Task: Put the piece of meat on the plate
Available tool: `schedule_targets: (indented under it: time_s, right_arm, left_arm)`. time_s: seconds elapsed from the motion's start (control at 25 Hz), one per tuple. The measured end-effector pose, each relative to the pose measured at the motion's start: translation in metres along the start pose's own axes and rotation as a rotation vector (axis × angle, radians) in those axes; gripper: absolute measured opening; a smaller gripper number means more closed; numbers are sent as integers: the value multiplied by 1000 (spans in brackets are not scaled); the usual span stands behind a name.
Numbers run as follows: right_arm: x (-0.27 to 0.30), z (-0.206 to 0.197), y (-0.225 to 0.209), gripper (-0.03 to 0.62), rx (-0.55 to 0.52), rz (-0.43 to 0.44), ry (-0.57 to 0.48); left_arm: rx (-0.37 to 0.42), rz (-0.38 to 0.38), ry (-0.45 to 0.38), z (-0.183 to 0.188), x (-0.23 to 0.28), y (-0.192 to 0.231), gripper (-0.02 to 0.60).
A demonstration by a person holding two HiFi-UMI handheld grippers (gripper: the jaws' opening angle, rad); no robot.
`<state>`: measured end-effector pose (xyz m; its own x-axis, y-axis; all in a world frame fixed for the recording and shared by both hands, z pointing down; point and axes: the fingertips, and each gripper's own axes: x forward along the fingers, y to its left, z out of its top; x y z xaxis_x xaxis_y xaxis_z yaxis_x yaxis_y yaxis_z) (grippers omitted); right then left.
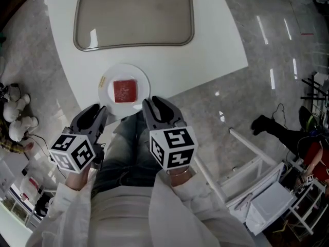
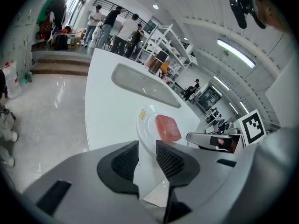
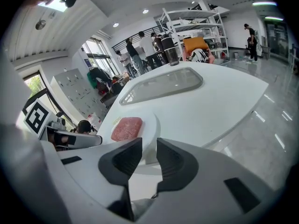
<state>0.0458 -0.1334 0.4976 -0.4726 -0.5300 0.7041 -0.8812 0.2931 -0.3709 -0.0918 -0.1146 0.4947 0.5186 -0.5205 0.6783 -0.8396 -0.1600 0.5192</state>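
My left gripper hangs off the near edge of the table, above my lap. Its fingers are a narrow way apart with nothing in the gap; through it I see only table and plate rim.

Just ahead, between my two grippers, the plate sits close to that near edge. The piece of meat lies flat in its middle, touching neither gripper. Beyond the plate, a grey tray is well apart and plays no part.

My right gripper is beside the plate's near right rim. Its fingers are likewise slightly parted and empty.

As I judge it, the meat is where the task wants it, so what is left is a clean withdrawal. The risk is the plate: it is near the edge, and my right fingertips are close to its rim. I would draw both grippers straight back toward me, level, without swinging inward, and leave the fingers as they are so that nothing catches the rim or tips the plate.
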Motion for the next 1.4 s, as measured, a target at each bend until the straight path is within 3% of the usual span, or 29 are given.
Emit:
schedule_targets:
  time_s: [0.8,1.12,1.4]
  right_arm:
    - [13,-4,8,84,3,26,19]
    - [6,-3,14,84,-2,16,-6]
    - [4,-2,15,84,-68,10,2]
  left_arm:
    - [11,7,8,1,9,-2,103]
    - [-33,9,-18,4,1,-1,100]
    - [-7,14,-17,4,1,-2,92]
